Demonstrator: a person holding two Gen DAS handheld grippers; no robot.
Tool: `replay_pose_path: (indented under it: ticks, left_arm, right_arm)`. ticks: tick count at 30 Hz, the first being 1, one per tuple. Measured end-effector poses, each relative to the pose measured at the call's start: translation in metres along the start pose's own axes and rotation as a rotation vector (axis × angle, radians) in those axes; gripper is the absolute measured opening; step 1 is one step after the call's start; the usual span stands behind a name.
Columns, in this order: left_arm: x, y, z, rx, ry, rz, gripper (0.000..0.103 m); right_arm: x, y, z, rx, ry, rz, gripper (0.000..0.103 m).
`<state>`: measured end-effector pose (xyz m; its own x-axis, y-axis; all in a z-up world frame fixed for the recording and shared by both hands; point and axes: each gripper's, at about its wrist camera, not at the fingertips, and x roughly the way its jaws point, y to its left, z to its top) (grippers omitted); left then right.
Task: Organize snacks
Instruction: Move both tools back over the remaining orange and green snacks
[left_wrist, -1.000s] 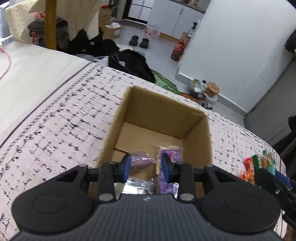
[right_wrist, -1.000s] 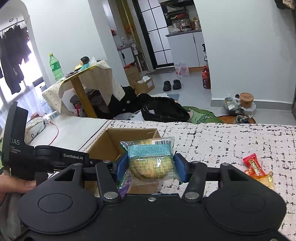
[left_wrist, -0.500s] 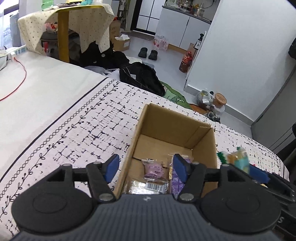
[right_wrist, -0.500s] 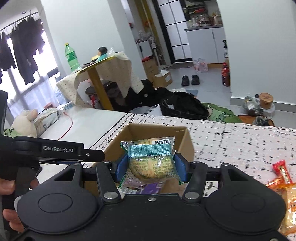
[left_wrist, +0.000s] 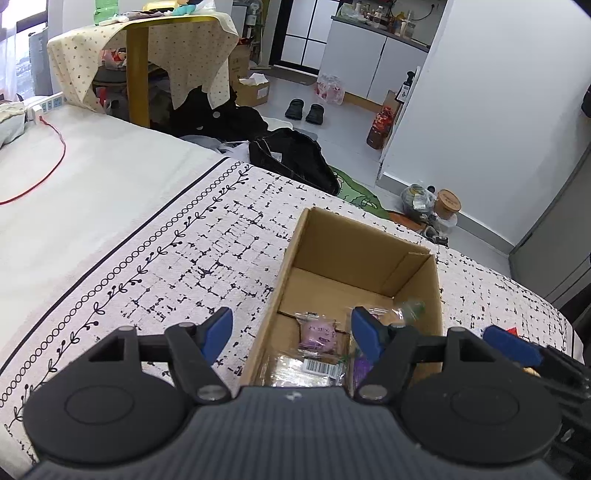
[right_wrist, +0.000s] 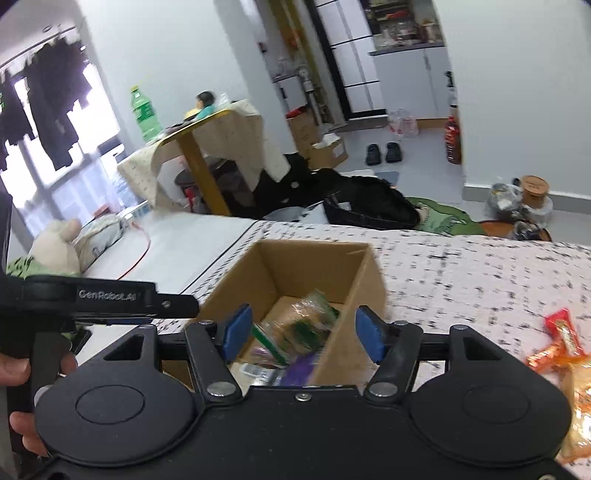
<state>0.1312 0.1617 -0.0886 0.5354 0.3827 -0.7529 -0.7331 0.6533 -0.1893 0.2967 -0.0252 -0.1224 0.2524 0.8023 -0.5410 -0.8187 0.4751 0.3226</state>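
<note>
Packet (right_wrist: 295, 328) dropped from right tool (right_wrist: 301, 332) into box (right_wrist: 365, 273), tilted | both tools opening, empty | left tool (left_wrist: 291, 334)

We see a bright, daylit room with glare at the window (right_wrist: 55, 184), fisheye bending at the edges, and motion blur across the right wrist view.

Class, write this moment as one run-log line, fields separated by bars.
left hand-held gripper: opening, empty | right hand-held gripper: opening, green-wrapped snack loose | cardboard box: holds snacks
</note>
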Motion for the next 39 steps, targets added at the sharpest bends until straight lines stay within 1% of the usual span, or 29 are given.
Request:
replay_pose_path:
  ticks: [5, 8, 10, 12, 16, 19, 24, 32, 39]
  left_arm:
    - [0.003, -0.008, -0.004, 0.005, 0.006, -0.011, 0.071]
    - [0.003, -0.015, -0.008, 0.015, 0.001, -0.020, 0.075]
    - [0.003, -0.021, -0.011, 0.022, 0.001, -0.026, 0.077]
    - [0.003, -0.026, -0.014, 0.028, 0.004, -0.038, 0.079]
    - [0.004, -0.039, -0.017, 0.047, 0.012, -0.057, 0.087]
    - [0.002, -0.049, -0.021, 0.061, 0.010, -0.068, 0.091]
    - [-0.004, -0.065, -0.027, 0.096, 0.005, -0.101, 0.093]
    - [-0.009, -0.090, -0.038, 0.123, 0.000, -0.144, 0.096]
    - [-0.010, -0.113, -0.048, 0.146, 0.016, -0.201, 0.097]
  right_arm:
    - [-0.010, -0.017, -0.005, 0.046, -0.012, -0.036, 0.062]
    - [-0.016, -0.026, -0.010, 0.066, -0.014, -0.058, 0.062]
    - [-0.020, -0.032, -0.014, 0.079, -0.014, -0.075, 0.065]
    - [-0.025, -0.038, -0.018, 0.095, -0.017, -0.086, 0.068]
    - [-0.037, -0.049, -0.023, 0.113, -0.026, -0.116, 0.074]
    - [-0.044, -0.057, -0.027, 0.125, -0.027, -0.138, 0.080]
    - [-0.058, -0.069, -0.034, 0.151, -0.047, -0.165, 0.093]
    - [-0.077, -0.089, -0.045, 0.173, -0.060, -0.213, 0.097]
    - [-0.091, -0.107, -0.053, 0.194, -0.063, -0.248, 0.097]
